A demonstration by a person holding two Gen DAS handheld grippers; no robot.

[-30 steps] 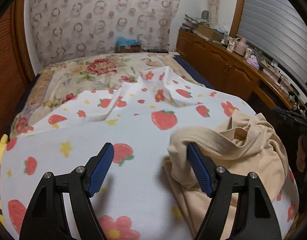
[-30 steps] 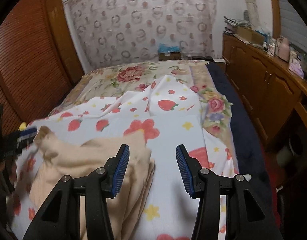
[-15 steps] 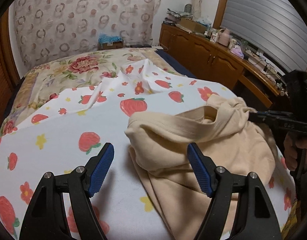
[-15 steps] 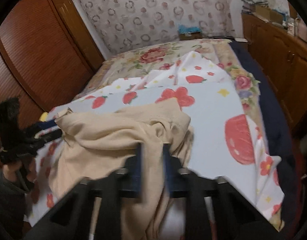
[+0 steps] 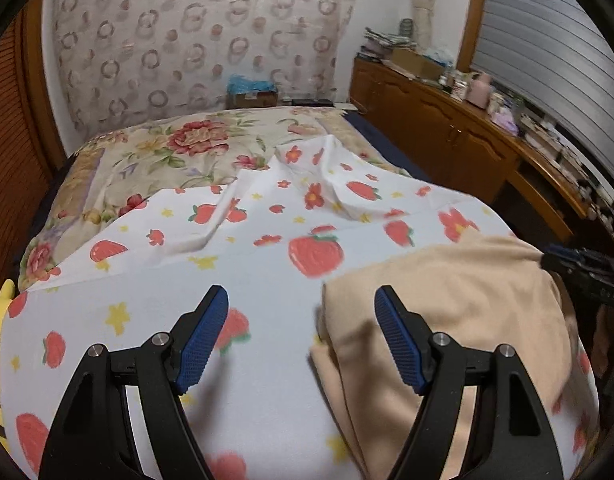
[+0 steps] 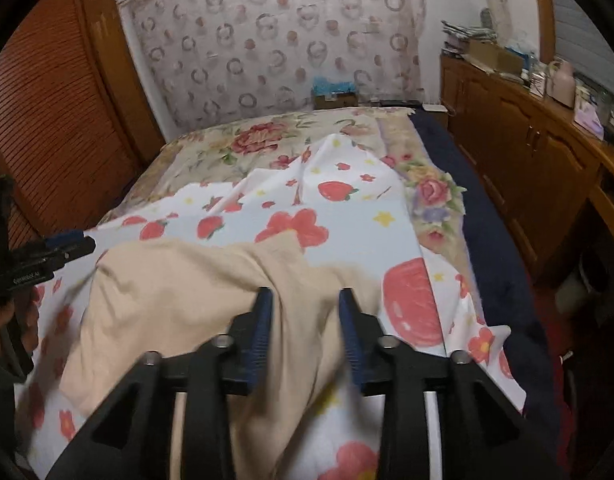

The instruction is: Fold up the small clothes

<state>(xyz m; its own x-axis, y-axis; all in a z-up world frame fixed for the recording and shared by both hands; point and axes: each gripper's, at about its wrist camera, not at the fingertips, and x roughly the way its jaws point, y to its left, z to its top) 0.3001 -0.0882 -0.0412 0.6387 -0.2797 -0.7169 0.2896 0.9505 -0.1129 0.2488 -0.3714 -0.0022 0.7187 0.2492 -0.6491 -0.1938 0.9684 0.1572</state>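
right jaws pinch beige garment [image 6: 179, 296]; left jaws spread beside it.

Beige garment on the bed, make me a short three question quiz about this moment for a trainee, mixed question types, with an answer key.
1. True or false: the left gripper is clamped on the beige garment.
2. Multiple choice: what lies between the right gripper's fingers? A) strawberry-print sheet only B) a bunch of the beige garment C) the yellow object
3. Short answer: what does the beige garment rest on?

Key
1. False. Its jaws stand wide apart, one finger over the garment's edge.
2. B. The jaws are partly closed, with fabric bunched between them; a firm grip cannot be confirmed.
3. The strawberry-print sheet on the bed.
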